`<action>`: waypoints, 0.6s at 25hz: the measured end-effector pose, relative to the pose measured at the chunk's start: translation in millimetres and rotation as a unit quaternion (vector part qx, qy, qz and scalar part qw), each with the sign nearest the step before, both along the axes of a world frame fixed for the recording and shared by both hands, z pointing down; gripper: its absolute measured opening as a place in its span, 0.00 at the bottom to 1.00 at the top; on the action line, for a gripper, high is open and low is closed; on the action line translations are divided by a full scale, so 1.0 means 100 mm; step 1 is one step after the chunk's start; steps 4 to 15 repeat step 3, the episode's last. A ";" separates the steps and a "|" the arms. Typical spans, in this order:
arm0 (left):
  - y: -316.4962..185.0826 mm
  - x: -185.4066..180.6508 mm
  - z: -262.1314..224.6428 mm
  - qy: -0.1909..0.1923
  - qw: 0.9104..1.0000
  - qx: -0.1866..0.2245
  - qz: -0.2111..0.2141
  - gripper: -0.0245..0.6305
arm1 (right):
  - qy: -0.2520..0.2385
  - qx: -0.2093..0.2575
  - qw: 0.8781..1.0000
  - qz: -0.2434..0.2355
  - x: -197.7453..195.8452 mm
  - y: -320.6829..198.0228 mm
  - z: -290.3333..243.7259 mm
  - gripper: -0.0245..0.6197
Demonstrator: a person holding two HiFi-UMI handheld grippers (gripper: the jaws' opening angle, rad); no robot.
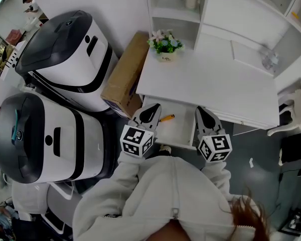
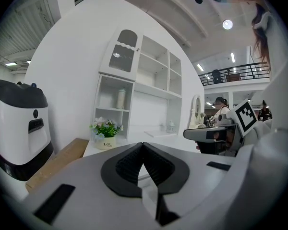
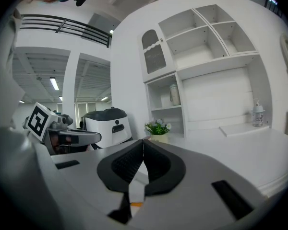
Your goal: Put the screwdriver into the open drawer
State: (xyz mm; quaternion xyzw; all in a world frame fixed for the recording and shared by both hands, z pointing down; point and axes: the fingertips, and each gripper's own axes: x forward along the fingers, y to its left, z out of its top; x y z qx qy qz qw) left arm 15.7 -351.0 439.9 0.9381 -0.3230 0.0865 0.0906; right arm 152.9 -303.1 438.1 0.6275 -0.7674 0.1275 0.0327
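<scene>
Smooth white desk [image 1: 210, 79], slim orange screwdriver [image 1: 166, 118]

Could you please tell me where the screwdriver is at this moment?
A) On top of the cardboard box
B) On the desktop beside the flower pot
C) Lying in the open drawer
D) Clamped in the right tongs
C: the head view shows the screwdriver lying inside the open drawer, between the left tongs and the right tongs, which are both shut on nothing.
</scene>
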 end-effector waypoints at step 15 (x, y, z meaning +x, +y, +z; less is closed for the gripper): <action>0.00 0.03 0.02 -0.002 1.000 -0.002 0.007 0.06 | 0.001 -0.002 1.000 0.002 0.00 -0.02 0.02 0.09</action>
